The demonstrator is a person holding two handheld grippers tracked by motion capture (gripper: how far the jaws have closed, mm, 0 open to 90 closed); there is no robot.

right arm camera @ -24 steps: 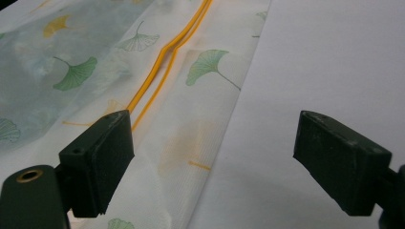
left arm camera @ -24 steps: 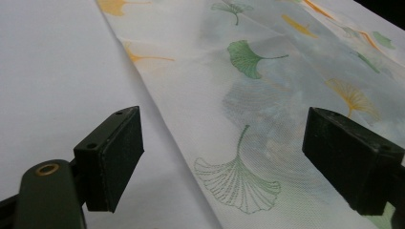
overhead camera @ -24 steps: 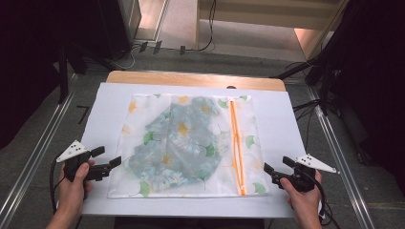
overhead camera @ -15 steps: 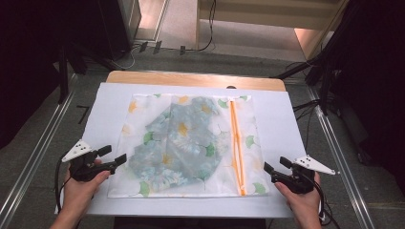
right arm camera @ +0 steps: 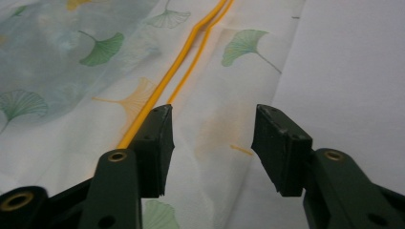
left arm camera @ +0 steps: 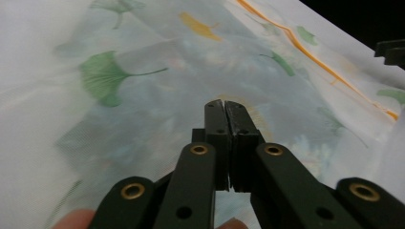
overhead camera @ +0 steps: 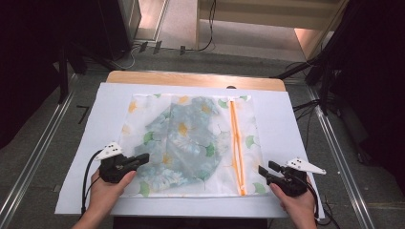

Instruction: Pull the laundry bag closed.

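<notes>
I am bringing my left gripper (overhead camera: 141,158), fingers clenched on nothing, inward onto the near-left edge of the mesh laundry bag (overhead camera: 191,143) lying flat on the worktop (overhead camera: 286,119), while my right gripper (overhead camera: 265,172) is waiting half-spread by the orange zipper (overhead camera: 235,143).

Wooden table (overhead camera: 196,78), white sheet (overhead camera: 286,124), leaf-print mesh bag (overhead camera: 191,138) flat

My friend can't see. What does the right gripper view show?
The open right gripper hovers over the mesh bag printed with green and yellow leaves, beside its orange zipper. White table cover lies alongside.
</notes>
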